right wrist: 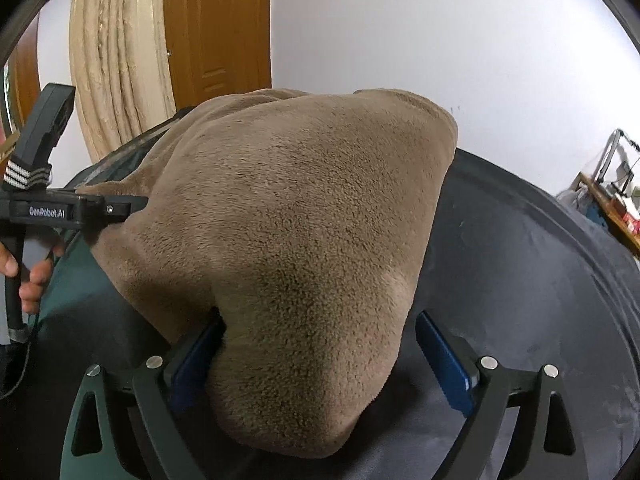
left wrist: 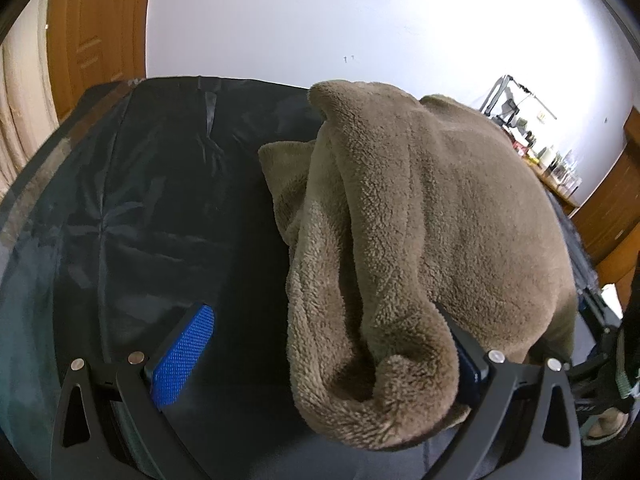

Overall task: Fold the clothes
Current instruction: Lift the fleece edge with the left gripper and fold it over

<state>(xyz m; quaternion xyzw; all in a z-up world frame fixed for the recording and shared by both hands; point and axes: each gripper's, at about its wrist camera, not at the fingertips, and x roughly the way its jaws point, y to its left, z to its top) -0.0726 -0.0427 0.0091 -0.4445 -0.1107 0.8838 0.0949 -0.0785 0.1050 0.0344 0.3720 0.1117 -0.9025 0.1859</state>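
brown fleece garment (right wrist: 312,240) bunched and draped on the dark cloth surface (left wrist: 140,220), not yet a flat fold. left gripper (left wrist: 332,360) and right gripper (right wrist: 320,364) both stand wide, the fleece lying between their fingers. stage of folding cannot be told.

**Brown fleece draped over one finger of the left gripper**

Seen along the left gripper (left wrist: 324,352): jaws spread wide, blue textured pad (left wrist: 182,356) bare on one side. Opposite finger mostly buried under a bunched brown fleece garment (left wrist: 420,220), rolled edge curling between the fingers. Beneath, a dark cloth-covered surface (left wrist: 140,208), creased. Behind, a white wall (left wrist: 360,20), a wooden door (left wrist: 100,32) and a cluttered shelf (left wrist: 556,164).
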